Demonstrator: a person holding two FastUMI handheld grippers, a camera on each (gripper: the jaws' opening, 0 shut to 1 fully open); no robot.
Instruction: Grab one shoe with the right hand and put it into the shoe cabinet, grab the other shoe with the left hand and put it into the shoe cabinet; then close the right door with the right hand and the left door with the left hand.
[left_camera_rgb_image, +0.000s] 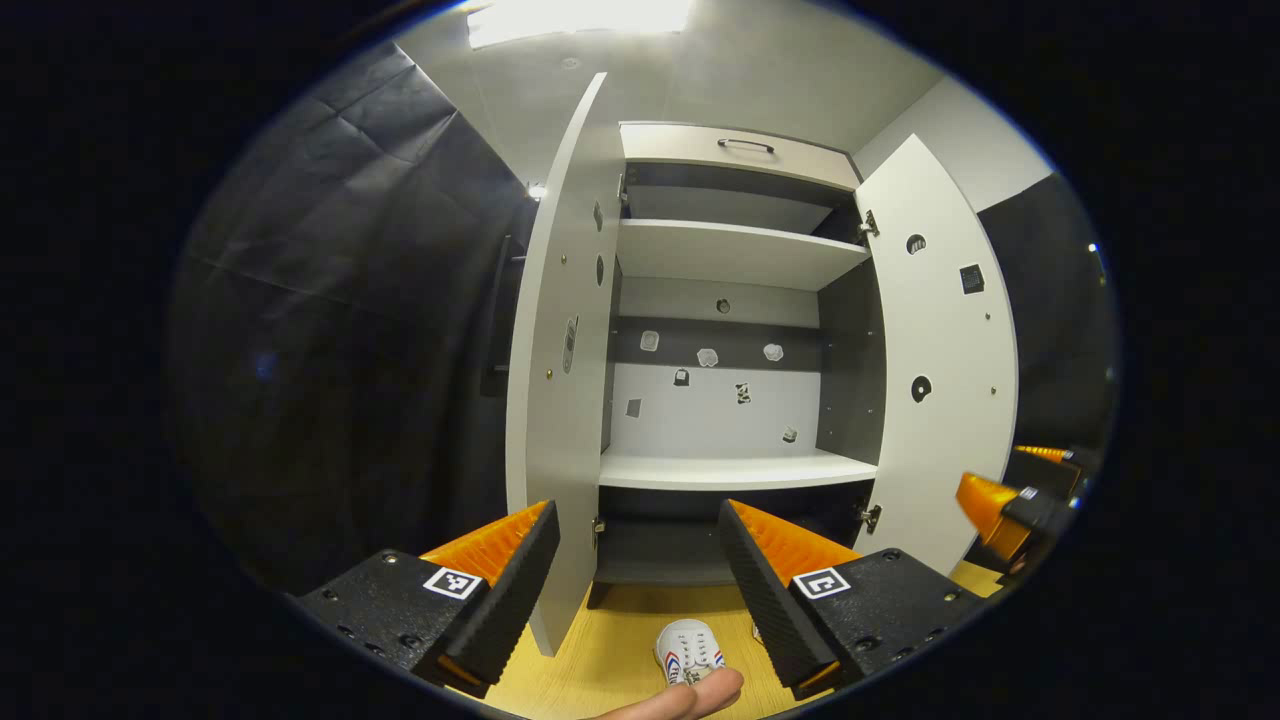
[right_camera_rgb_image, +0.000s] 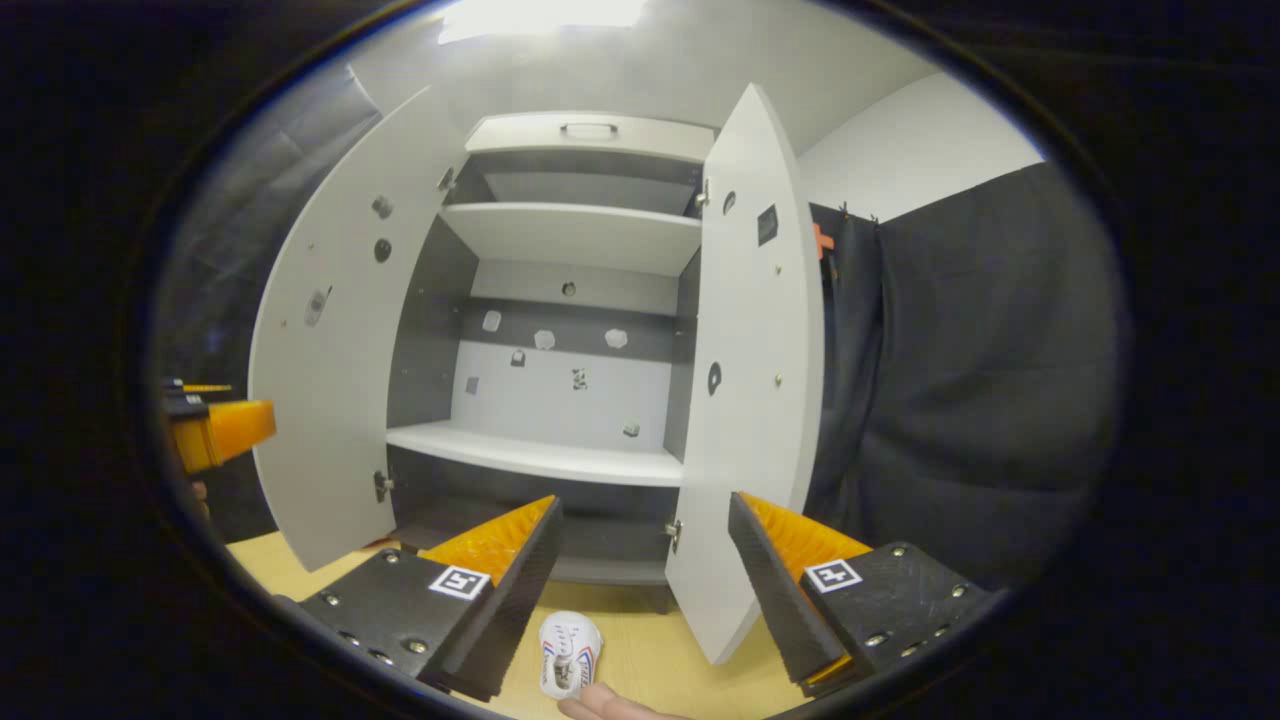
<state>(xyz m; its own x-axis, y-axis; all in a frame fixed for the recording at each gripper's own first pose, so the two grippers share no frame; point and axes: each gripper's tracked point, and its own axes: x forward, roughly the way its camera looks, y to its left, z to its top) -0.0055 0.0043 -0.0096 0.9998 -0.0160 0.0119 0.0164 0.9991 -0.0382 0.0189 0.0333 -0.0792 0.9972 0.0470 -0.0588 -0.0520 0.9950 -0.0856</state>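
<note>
Zero steps done: cabinet shelves bare, both doors open, shoe on floor at 6 o'clock; left gripper and right gripper gape wide, holding nothing.

You face a tall white-and-grey wooden shoe cabinet standing on the light wooden floor; its white left door and white right door both hang wide open, and the shelves you can see are bare. A small white canvas shoe with red-and-blue side stripes lies on the floor just before it
</note>
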